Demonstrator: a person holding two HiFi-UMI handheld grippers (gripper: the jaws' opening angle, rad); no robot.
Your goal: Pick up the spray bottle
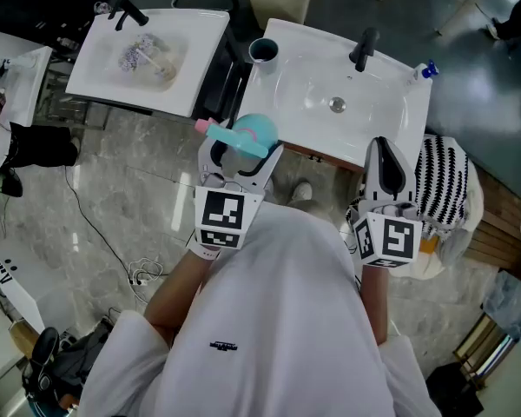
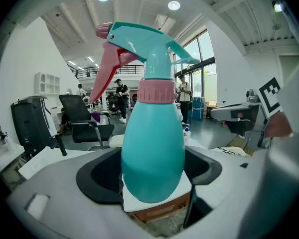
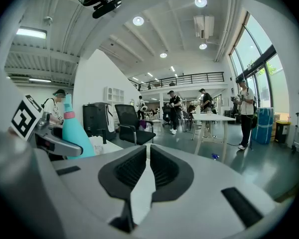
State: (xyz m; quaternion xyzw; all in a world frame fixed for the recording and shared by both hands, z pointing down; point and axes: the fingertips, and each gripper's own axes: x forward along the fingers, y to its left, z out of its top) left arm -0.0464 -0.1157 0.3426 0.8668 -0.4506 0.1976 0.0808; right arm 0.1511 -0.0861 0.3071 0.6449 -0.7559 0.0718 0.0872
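left hand-held gripper (image 1: 240, 156) clamps teal spray bottle (image 2: 152, 133), lifted clear of sink (image 1: 391, 124); pickup apparently done. right hand-held gripper (image 3: 146, 176) closed, empty.

In the head view the left gripper (image 1: 243, 152) is covering most of the spray bottle (image 1: 257, 129), only its top showing; the clutter (image 1: 143, 56) lying in the left sink (image 1: 100, 66) is looking too blurred to name; a blue item (image 1: 427, 70) is appearing too small to tell; the far sink (image 1: 22, 85) is being cut off by the left edge.
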